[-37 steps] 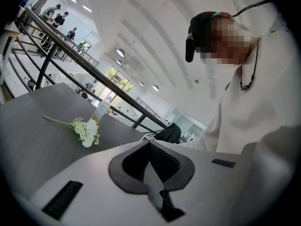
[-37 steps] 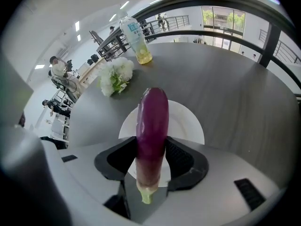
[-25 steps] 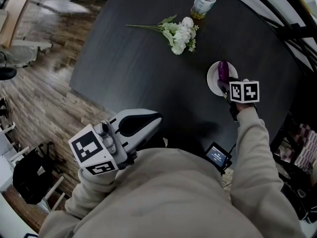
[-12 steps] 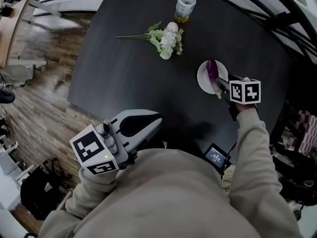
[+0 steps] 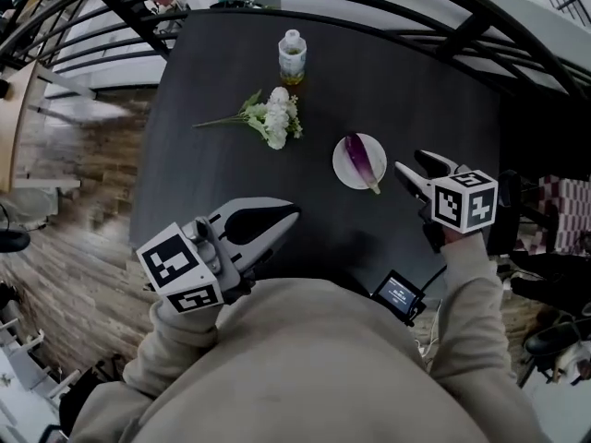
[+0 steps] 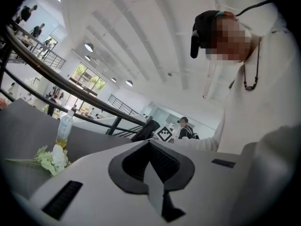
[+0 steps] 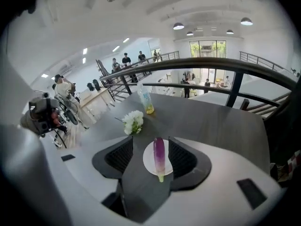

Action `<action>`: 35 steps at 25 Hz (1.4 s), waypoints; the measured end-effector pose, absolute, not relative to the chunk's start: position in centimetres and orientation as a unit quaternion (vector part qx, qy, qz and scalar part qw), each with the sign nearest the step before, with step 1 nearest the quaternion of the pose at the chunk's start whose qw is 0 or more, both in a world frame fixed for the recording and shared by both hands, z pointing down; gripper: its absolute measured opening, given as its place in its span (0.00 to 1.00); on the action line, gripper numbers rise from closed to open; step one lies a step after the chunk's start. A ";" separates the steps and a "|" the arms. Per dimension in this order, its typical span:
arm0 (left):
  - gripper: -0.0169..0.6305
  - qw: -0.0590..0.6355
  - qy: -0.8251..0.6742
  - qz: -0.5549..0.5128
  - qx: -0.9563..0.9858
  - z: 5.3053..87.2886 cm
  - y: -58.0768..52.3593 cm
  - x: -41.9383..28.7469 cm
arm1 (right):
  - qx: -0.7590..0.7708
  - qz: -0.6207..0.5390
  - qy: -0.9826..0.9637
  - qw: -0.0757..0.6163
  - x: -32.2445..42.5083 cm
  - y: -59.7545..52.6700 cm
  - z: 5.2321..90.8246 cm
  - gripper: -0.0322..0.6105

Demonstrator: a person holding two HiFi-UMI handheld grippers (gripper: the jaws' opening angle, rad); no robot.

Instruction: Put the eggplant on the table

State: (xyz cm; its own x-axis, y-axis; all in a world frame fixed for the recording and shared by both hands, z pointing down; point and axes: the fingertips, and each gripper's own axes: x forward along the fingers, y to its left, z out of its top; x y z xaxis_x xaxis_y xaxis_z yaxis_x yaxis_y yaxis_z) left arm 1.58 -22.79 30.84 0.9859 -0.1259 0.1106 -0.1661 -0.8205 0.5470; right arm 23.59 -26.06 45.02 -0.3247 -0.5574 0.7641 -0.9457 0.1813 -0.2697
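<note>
A purple eggplant (image 5: 362, 160) lies on a small white plate (image 5: 346, 169) on the dark table (image 5: 222, 173). My right gripper (image 5: 413, 162) stands open just right of the plate, apart from it, with nothing in it. In the right gripper view the eggplant (image 7: 159, 155) and the plate (image 7: 149, 163) show ahead between the open jaws (image 7: 150, 141), stem end nearest. My left gripper (image 5: 294, 213) hovers over the table's near edge close to my chest, its tips meeting, shut on nothing; the left gripper view (image 6: 149, 143) shows the same.
White flowers (image 5: 272, 123) lie left of the plate, with a small bottle (image 5: 293, 58) beyond them. A black railing (image 5: 388, 3) curves round the table's far side. A small screen device (image 5: 399, 293) sits by the near edge. Wooden floor (image 5: 65, 210) lies to the left.
My right gripper has drawn back from the plate to its right side; the eggplant stays on the plate. The head view has swung, so more of the railing shows. The left gripper barely moved.
</note>
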 end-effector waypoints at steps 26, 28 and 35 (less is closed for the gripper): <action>0.03 0.204 0.071 -0.003 0.976 23.2 -22.8 11.4 | 0.533 0.177 -0.826 -0.036 21.7 -16.3 20.9 0.07; 0.03 0.203 0.072 0.000 0.976 23.4 -22.7 11.3 | 0.532 0.173 -0.828 -0.030 21.2 -16.3 20.9 0.07; 0.03 0.206 0.077 0.013 0.976 23.6 -22.0 11.0 | 0.525 0.177 -0.832 -0.034 20.8 -16.4 20.6 0.07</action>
